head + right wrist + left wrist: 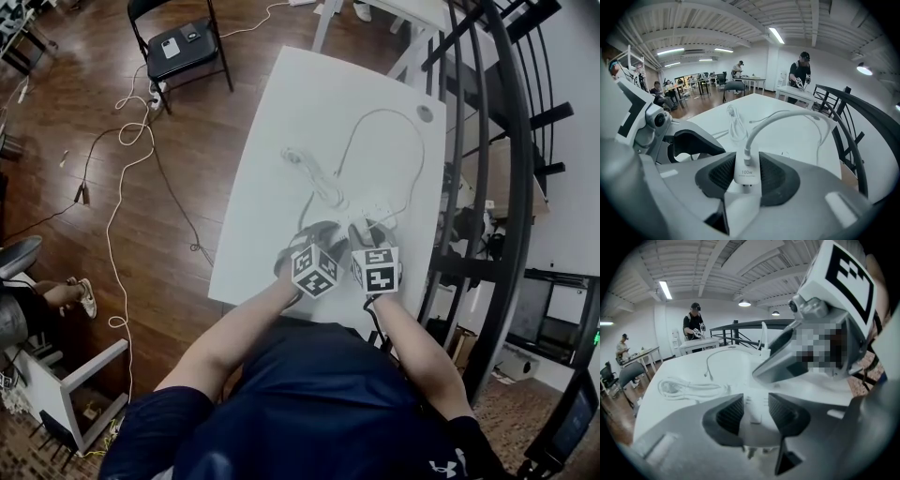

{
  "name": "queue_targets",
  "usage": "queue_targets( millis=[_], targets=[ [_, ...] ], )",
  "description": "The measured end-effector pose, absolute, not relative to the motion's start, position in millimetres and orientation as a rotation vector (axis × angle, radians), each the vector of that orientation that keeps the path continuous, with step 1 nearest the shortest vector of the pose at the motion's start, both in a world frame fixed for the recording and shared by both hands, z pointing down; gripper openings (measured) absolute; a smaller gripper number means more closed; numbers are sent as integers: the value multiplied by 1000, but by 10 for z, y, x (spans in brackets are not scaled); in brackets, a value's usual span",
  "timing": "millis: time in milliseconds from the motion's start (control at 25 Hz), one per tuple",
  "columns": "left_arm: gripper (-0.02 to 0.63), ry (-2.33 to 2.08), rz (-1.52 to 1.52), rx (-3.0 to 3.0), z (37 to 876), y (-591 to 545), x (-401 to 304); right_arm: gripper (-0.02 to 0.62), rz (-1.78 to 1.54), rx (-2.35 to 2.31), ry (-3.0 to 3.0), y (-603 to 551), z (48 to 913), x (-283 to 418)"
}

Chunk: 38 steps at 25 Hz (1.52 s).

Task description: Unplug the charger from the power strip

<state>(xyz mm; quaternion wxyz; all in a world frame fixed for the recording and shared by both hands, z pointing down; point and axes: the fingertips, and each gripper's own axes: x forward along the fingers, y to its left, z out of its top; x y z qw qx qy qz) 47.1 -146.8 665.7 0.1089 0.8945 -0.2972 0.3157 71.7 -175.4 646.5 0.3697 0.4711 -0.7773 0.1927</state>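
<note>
The right gripper's [746, 174] 2 jaws are closed on the charger [744, 172], a small white block marked 100w that stands upright between the ribbed pads, with both pads against its sides. A white cable [787, 116] leaves its top and arches away over the white table [309, 103]. Whether the charger's underside is fully seated in the strip cannot be told from this view.

The left gripper's [755, 412] jaws stand partly apart, with the white power strip [756, 401] between them; the strip fills the gap and the pads press on its 2 long sides. The strip lies flat on the table and runs away from these jaws toward the right gripper, which hangs just beyond and above.

In the head view the 2 grippers sit side by side at the table's near edge, close together. The strip's own cord lies bundled [689, 389] on the table to the left, apart from both grippers.
</note>
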Motion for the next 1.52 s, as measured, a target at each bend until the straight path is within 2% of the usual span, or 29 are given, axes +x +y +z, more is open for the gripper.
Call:
queue_targets(
  millis=[480,720,1080,1240,1520],
  targets=[
    [170,-855,906,2630,6665,-1433,452,141,513,1227,-1979,-1713,6416,698],
    [170,-850,912,2629,6688,-1454,456,141,538,1305,-2061,-1802,6125,737],
    [169,-846,920,2622,6680,-1470,447,143,830,1410,-2122,-1774,5930,910],
    [130,-878,981,2665,6597,-1449,314,143,949,1433,-2153,-1702,5856,962],
    [116,-1035,817,2579,6295,-1220,-121,143,1179,1473,-2234,-1495,5607,1158]
  ],
)
